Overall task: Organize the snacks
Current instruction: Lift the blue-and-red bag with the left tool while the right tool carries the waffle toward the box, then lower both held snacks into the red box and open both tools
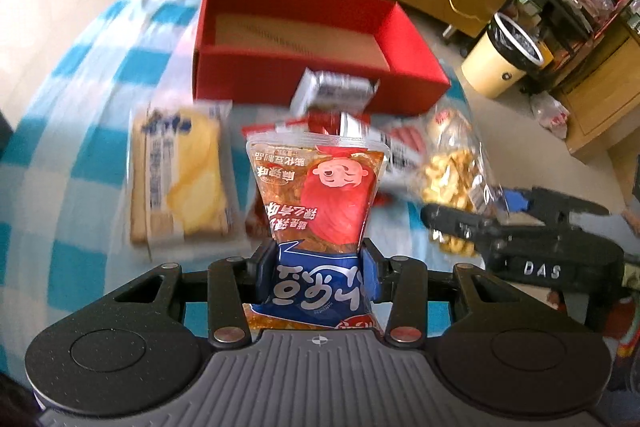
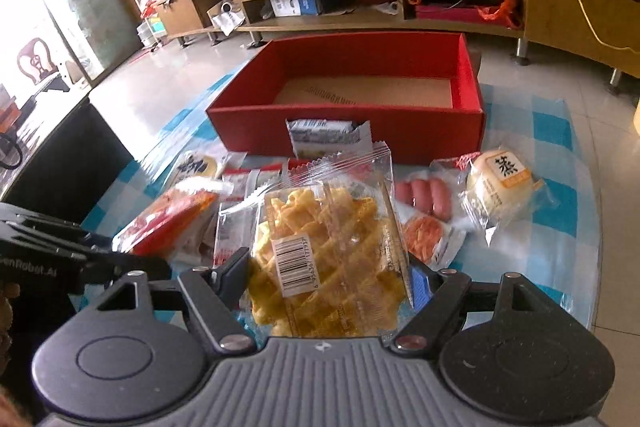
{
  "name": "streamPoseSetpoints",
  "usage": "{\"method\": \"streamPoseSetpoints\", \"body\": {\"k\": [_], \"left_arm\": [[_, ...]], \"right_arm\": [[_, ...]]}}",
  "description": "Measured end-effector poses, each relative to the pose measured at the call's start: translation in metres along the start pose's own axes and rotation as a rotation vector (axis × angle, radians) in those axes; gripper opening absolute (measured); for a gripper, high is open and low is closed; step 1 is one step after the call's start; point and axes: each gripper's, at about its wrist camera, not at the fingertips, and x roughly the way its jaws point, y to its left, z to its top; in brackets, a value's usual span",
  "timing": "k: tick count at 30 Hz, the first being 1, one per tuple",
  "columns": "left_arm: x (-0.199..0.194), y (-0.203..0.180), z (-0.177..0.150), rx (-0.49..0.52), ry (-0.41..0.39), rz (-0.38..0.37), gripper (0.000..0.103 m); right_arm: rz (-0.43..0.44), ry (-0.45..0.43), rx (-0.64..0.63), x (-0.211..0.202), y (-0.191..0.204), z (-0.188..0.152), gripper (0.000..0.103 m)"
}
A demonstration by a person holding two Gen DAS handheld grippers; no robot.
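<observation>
Snacks are in both grippers – left gripper (image 1: 318,273) is clamped on a red-and-blue snack pouch (image 1: 320,195), right gripper (image 2: 330,277) is squeezing a clear bag of yellow lattice crisps (image 2: 326,247). Just past them a sausage pack (image 2: 424,197), a wrapped steamed bun (image 2: 500,187) and a yellow cake packet (image 1: 182,179) lie on the blue checked tablecloth (image 1: 80,163) – then the open red box (image 2: 360,123), cardboard bottom showing.

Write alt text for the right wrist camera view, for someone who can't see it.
The right gripper is shut on a clear bag of yellow lattice crisps, held above a blue-checked tablecloth. Beyond it lie more wrapped snacks, including a steamed bun and sausages, in front of an empty red box.
</observation>
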Motion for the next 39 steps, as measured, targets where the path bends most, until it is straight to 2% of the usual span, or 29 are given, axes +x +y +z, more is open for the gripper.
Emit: {"method": "streamPoseSetpoints", "body": {"k": [5, 15, 22, 31, 39], "left_arm": [[0.005, 0.0, 0.016, -0.009, -0.023, 0.024, 0.051], [0.0, -0.009, 0.058, 0.019, -0.136, 0.086, 0.052], [0.006, -0.016, 0.092, 0.039, -0.194, 0.134, 0.052], [0.026, -0.012, 0.126, 0.029, -0.212, 0.189, 0.052], [0.045, -0.005, 0.151, 0.026, -0.214, 0.229, 0.052]], "right_arm": [[-0.016, -0.03, 0.012, 0.001, -0.003, 0.011, 0.073], [-0.041, -0.164, 0.087, -0.008, -0.019, 0.05, 0.073], [-0.066, -0.216, 0.12, 0.001, -0.028, 0.076, 0.073], [-0.071, -0.256, 0.162, 0.026, -0.043, 0.114, 0.073], [-0.082, -0.256, 0.179, 0.049, -0.054, 0.137, 0.073]]}}
